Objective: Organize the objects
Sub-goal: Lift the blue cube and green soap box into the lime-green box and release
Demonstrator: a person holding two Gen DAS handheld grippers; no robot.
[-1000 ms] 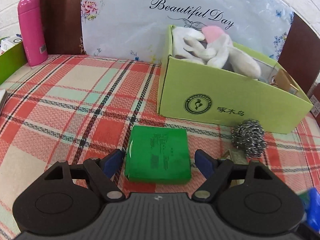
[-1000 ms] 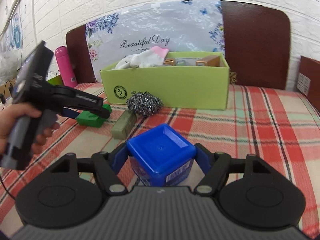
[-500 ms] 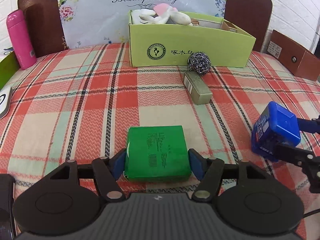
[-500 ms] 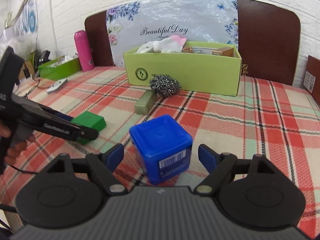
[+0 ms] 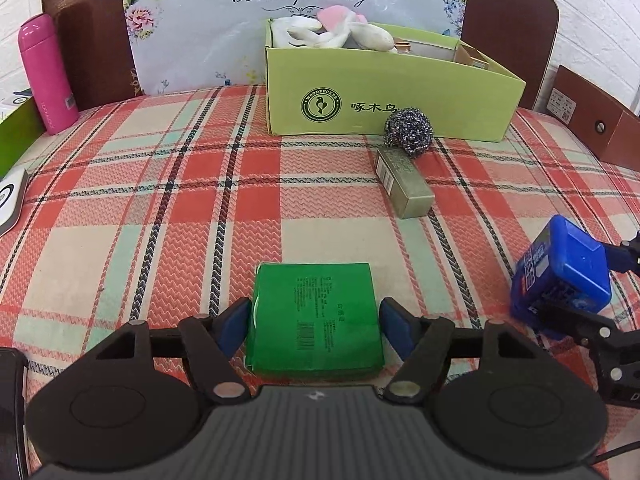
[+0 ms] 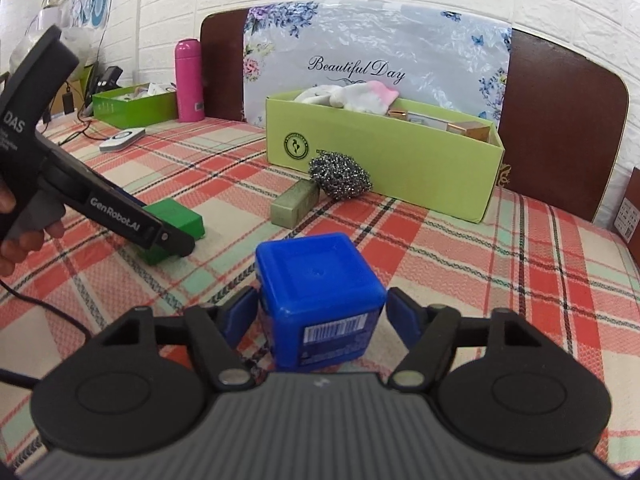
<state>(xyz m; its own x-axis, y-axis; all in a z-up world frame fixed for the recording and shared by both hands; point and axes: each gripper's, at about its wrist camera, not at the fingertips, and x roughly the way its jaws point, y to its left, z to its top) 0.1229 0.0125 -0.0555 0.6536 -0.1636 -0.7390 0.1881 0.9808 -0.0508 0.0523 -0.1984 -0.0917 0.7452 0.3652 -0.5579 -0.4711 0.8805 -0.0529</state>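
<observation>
The cardboard box [image 5: 400, 96] at twelve o'clock already holds socks and small cartons, while the scrubber [image 5: 409, 131] and slim carton [image 5: 405, 184] lie outside at one o'clock. The left gripper [image 5: 314, 320] is opening around the green packet [image 5: 316, 320], pads apparently just clear. The right gripper [image 6: 322, 316] is closing on the blue tub [image 6: 320, 296], right pad not touching.

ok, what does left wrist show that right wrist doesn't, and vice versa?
Left wrist only: the printed, barcoded top of the green packet, lying between the opening jaws of the left gripper.
Right wrist only: the hand on the left gripper's handle, and the blue container seen head-on between the closing jaws of the right gripper.
Both: packet, container, steel scourer, olive carton, lime box, pink bottle.
</observation>
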